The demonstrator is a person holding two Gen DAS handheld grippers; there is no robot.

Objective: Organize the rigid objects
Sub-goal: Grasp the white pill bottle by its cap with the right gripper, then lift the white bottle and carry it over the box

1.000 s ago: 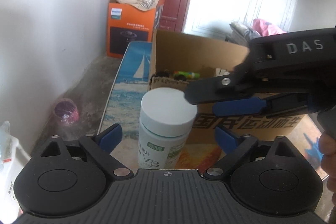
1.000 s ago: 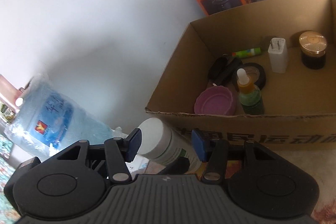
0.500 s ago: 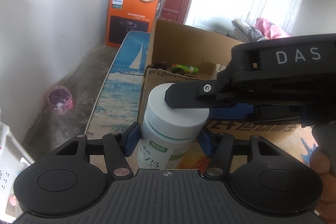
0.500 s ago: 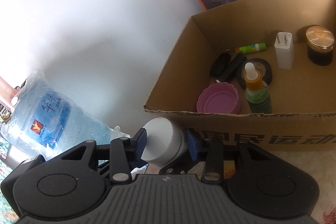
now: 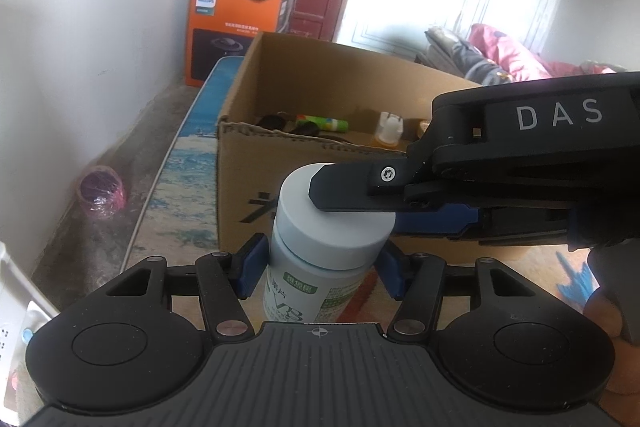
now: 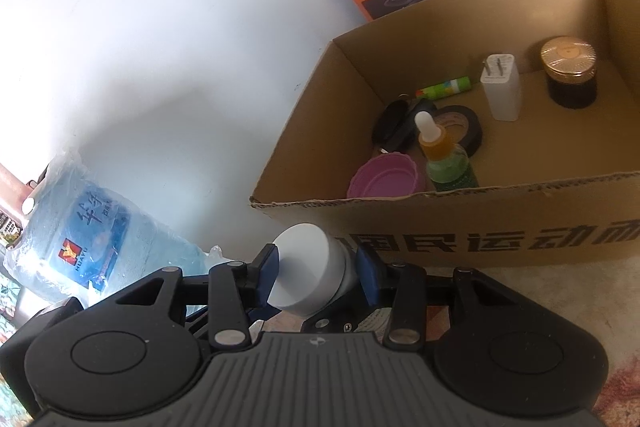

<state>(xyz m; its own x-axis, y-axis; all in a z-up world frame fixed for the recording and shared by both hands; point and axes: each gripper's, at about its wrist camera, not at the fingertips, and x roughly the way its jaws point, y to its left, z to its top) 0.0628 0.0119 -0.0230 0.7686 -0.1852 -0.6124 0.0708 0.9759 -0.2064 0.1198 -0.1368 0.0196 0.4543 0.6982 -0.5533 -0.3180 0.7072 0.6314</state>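
A white bottle (image 5: 304, 295) with a green label and a wide white cap (image 5: 332, 223) stands upright just in front of a cardboard box (image 5: 240, 155). My left gripper (image 5: 320, 269) is shut on the bottle's body just under the cap. My right gripper (image 6: 318, 275) comes in from the right and is shut on the cap (image 6: 308, 275), its blue pads against both sides. Inside the box (image 6: 480, 227) are a purple lid (image 6: 384, 179), a dropper bottle (image 6: 444, 155), a black tape roll (image 6: 468, 123), a white charger (image 6: 500, 87) and a gold-lidded dark jar (image 6: 568, 75).
An orange carton (image 5: 232, 19) holding cloth stands against the far wall by a red door. A blue sea-print mat (image 5: 180, 179) lies left of the box, with a pink bag (image 5: 100, 191) on the floor beside it. A wrapped water jug (image 6: 92, 227) lies at the left wall.
My left jaws went from wide open to shut on the bottle's body. My right jaws narrowed onto the cap. The box sits a little closer in both views.
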